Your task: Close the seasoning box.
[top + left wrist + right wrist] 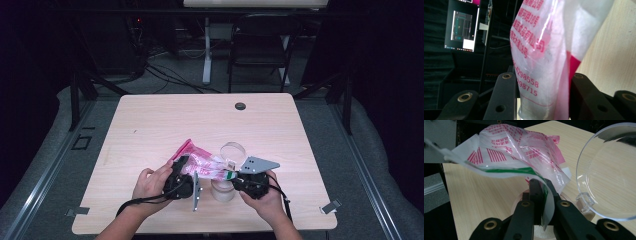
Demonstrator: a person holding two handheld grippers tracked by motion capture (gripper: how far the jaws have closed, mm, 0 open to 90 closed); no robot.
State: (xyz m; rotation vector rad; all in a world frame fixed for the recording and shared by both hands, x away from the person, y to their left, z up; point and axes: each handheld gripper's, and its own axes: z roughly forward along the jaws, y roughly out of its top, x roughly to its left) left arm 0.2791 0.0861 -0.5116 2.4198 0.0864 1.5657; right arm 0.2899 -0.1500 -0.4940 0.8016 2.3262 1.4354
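Holding the plastic bag (202, 162) over the table (150, 125) | left claw (186, 172) pinches one end | right claw (235, 176) pinches its edge | jar (223, 190) sits below

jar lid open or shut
Open: the clear hinged lid stands swung up off the jar, its mouth uncovered beneath the plastic bag.

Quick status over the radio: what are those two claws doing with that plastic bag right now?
Left gripper clamped on plastic bag. Right gripper pinching bag's open edge. Bag held above open jar, clear lid flipped up. Nothing blocking.
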